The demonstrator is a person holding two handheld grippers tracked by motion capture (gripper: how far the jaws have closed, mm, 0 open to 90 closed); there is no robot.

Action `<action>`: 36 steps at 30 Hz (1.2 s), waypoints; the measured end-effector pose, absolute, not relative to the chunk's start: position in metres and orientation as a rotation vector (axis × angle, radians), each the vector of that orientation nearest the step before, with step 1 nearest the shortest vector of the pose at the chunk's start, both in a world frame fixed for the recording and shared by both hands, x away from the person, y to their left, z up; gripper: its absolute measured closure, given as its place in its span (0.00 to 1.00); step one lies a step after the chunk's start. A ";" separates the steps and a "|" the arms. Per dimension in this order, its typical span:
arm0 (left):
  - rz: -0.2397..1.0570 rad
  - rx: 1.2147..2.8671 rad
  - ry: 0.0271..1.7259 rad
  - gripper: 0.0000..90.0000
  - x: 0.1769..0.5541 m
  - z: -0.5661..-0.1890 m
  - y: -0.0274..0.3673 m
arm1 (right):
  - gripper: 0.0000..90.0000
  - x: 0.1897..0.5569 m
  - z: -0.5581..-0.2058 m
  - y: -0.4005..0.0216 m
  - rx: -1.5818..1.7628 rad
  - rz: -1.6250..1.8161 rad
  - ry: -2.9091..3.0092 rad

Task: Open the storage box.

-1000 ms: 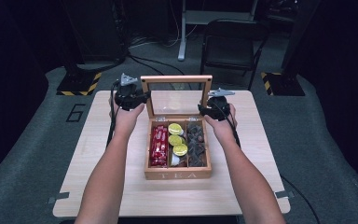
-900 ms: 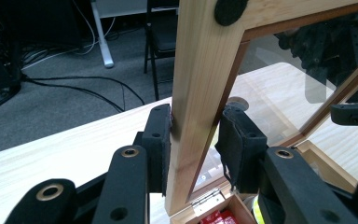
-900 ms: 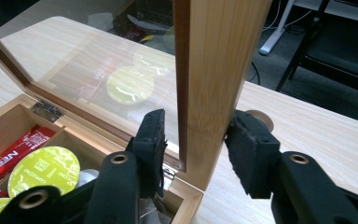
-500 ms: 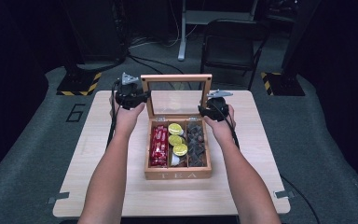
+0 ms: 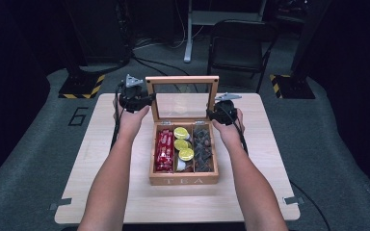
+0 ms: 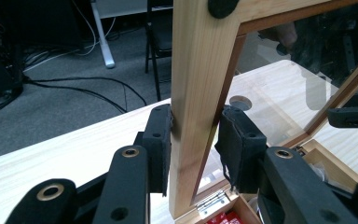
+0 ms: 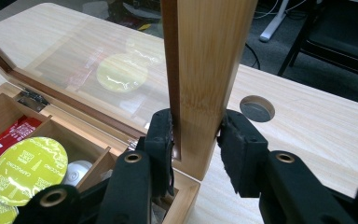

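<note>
Two tools clamped on lid [image 5: 182, 80] side rails: left tool [image 6: 193, 140], right tool [image 7: 196, 140]; dark compartment contents [image 5: 202, 149] unclear.

The right gripper [image 7: 196, 149] closed its jaws further onto the right side rail of the tea box's glass lid [image 5: 182, 79], the pads now pressing the wood from both sides, with that rail between them

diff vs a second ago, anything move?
Little to see. The right gripper has just been closing its jaws on the right side of the box lid, frame between them. The left gripper stays clamped on the left side. Hands, upright lid and tea box are where they were.
</note>
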State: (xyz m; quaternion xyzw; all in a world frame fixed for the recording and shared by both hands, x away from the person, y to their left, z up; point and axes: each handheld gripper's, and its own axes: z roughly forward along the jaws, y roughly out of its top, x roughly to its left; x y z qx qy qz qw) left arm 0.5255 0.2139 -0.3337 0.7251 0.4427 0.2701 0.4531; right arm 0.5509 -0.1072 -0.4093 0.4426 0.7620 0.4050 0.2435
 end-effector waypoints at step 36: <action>0.564 1.796 1.087 0.64 0.486 -0.368 0.251 | 0.72 0.572 -0.409 -0.102 1.334 1.078 2.075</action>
